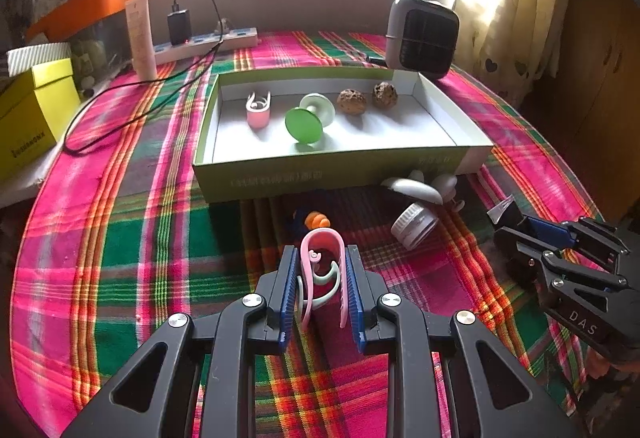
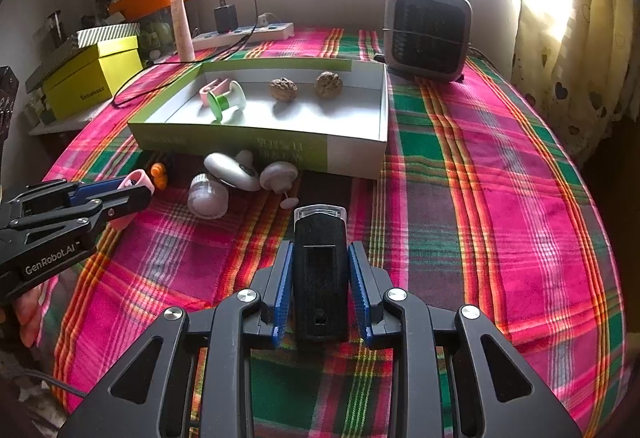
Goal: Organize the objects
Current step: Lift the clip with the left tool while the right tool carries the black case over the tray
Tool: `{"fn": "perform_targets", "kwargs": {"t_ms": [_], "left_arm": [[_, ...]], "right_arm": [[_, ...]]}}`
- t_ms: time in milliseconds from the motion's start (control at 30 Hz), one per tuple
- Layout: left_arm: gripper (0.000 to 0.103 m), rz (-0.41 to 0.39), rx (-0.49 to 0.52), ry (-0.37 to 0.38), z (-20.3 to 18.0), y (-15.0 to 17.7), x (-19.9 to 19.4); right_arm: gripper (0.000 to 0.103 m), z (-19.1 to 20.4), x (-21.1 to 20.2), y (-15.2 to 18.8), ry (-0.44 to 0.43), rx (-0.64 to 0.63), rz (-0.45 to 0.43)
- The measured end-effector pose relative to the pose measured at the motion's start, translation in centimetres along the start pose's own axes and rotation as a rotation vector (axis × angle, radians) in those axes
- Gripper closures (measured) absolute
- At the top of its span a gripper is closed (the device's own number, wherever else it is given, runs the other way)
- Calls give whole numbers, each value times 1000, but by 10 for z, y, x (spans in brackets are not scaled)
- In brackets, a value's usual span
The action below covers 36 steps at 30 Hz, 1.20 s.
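A: Left gripper [image 1: 322, 258], jaws clenched on a pink U-shaped plastic clip [image 1: 322, 238] with a pale green hook inside it. The blue ribbed pads press both flanks; the clip's rounded end pokes out past the tips.

B: Right gripper [image 2: 320, 258], jaws clamped on a black rectangular plastic device with a clear window at its far end [image 2: 320, 270]. The window end sticks out beyond the tips. Both sit above the pink-and-green plaid cloth [image 2: 500, 198] covering the desk.

A: Ahead of the left jaws: a small orange ridged piece [image 1: 317, 219], then the shallow green-sided cardboard box with white inside [image 1: 280, 178]. In the box, left to right: a second pink clip [image 1: 258, 110], a green-and-white spool [image 1: 310, 118], two brown wrinkled walnuts [image 1: 351, 101].

B: Ahead and left of the right jaws, loose on the cloth just in front of the box wall: a white ribbed-lid jar on its side [image 2: 208, 194], a white oval gadget [image 2: 232, 168], a white mushroom-shaped knob [image 2: 279, 174]. The oval gadget touches the jar and the knob.

A: Beyond the box: a grey fan heater [image 1: 424, 34] to the right, a white power strip with a black charger plugged in [image 1: 208, 40] to the left.

B: A yellow cardboard box [image 2: 96, 78] sits far left, off the cloth.
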<state>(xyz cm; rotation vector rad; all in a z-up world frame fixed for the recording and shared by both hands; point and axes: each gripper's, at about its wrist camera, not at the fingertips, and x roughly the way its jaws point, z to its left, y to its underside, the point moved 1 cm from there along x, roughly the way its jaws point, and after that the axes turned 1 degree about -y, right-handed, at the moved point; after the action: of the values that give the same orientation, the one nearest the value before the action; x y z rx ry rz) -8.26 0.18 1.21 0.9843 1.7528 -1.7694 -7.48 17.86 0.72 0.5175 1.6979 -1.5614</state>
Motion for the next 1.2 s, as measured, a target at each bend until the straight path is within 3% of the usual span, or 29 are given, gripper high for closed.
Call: {"fn": "perform_targets", "kwargs": {"t_ms": [567, 1200], "left_arm": [[82, -46, -17, -13, 11, -24, -9], [82, -52, -50, -28, 31, -68, 13]], "right_arm": [[75, 0, -8, -25, -12, 7, -39], [75, -3, 10, -69, -31, 4, -48]]}}
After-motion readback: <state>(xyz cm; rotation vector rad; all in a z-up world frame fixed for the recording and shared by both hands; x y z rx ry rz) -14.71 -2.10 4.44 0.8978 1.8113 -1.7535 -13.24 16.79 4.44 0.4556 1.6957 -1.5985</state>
